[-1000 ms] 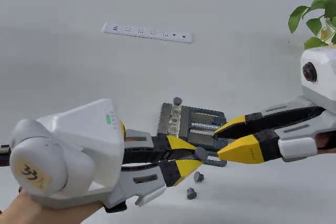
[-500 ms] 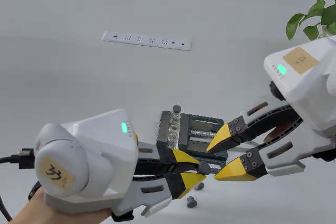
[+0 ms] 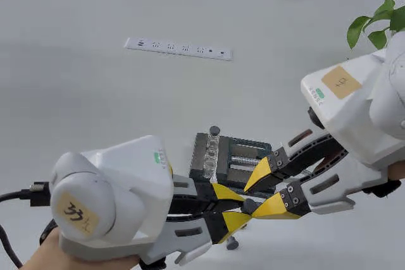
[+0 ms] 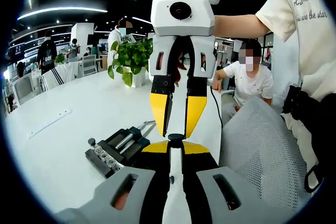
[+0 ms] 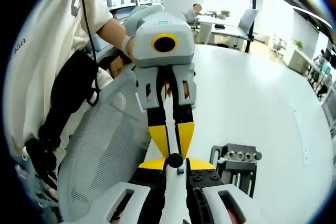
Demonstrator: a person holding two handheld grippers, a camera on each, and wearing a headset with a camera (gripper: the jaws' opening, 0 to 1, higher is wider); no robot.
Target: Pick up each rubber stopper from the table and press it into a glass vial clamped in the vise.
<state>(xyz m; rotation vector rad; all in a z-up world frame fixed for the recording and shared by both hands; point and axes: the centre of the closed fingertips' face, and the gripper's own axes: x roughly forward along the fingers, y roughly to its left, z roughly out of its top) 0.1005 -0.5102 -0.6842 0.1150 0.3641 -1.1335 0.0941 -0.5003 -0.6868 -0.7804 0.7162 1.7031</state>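
White surface (image 3: 95, 105) carried vise (image 3: 247, 148). Stopper (image 3: 249, 205) was clenched by left hand-held gripper (image 3: 245, 208); right hand-held gripper (image 3: 251, 201) was released, tips beside it.

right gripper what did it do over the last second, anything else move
The right gripper swung in toward the left gripper, and its open jaws now flank the rubber stopper that the left one keeps pinched. The vise and its vials stayed put.
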